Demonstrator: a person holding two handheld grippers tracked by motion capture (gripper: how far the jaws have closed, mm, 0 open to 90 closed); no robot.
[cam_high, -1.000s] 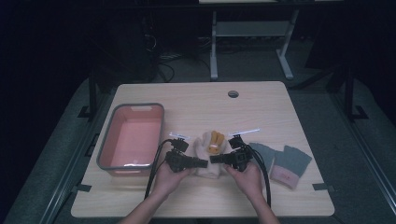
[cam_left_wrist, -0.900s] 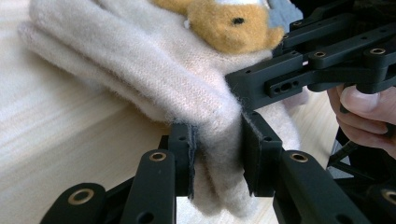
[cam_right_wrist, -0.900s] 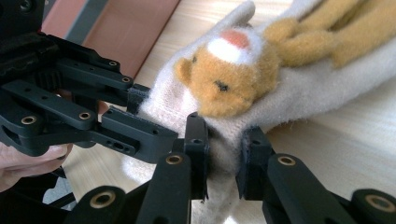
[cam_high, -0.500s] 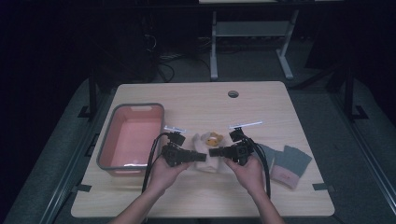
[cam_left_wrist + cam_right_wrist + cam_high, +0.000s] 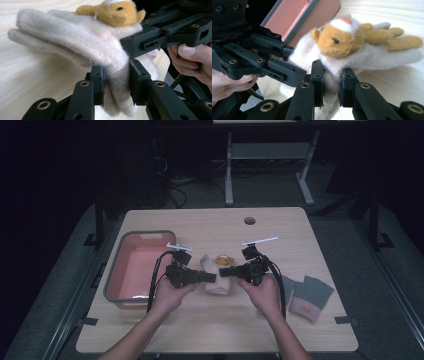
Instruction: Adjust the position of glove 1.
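Nearby, pink tub (image 5: 131, 270) on table (image 5: 280, 230), glove (image 5: 216, 281) outside

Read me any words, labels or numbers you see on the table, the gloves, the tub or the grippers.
Grey glove: a reddish mark on the pinkish cuff, too small and blurred to read.
Cream mitten with the toy bear: no text.
Pink tub: no text.
Left gripper and right gripper: no text on the black parts.
Nothing here can be quoted.
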